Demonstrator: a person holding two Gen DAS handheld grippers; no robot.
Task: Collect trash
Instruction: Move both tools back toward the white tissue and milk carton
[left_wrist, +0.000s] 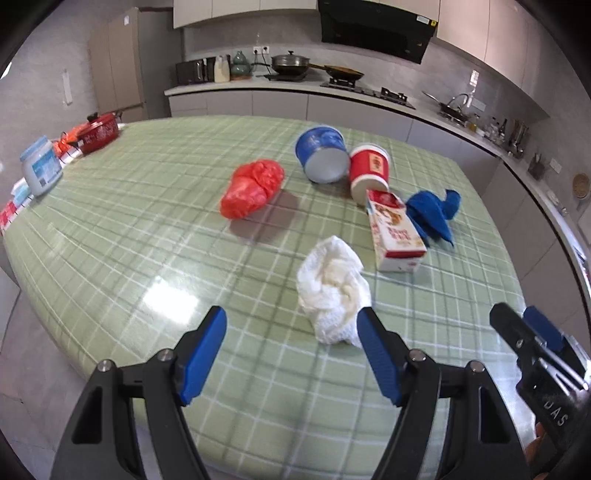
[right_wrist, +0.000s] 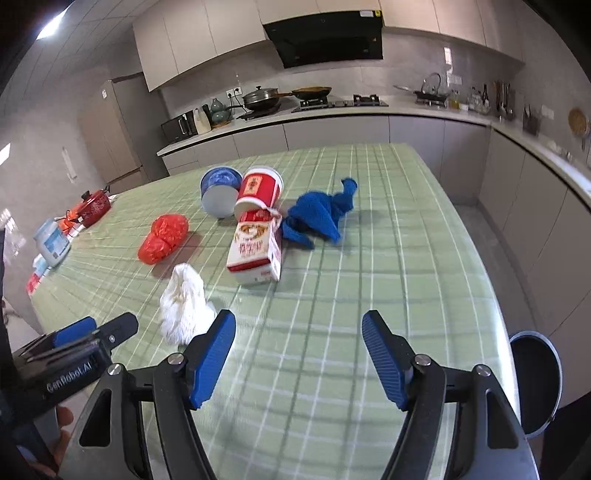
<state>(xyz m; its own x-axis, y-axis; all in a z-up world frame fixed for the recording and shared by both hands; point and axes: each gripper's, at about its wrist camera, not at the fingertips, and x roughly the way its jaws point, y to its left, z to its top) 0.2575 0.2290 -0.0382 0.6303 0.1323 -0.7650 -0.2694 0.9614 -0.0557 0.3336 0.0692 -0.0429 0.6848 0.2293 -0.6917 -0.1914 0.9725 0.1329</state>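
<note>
Ahead, both claws gape over bare tablecloth (right_wrist: 369, 229) near its edge.

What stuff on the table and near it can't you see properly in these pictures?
- Bin, right view: the table edge covers part of it; its inside is just dark.
- Carton, both views: print too small and blurred to read.
- Blue tub and red cup, both views: lying down, bottoms toward the camera, insides hidden.
- Tissue, left view: a finger covers its near edge.
</note>
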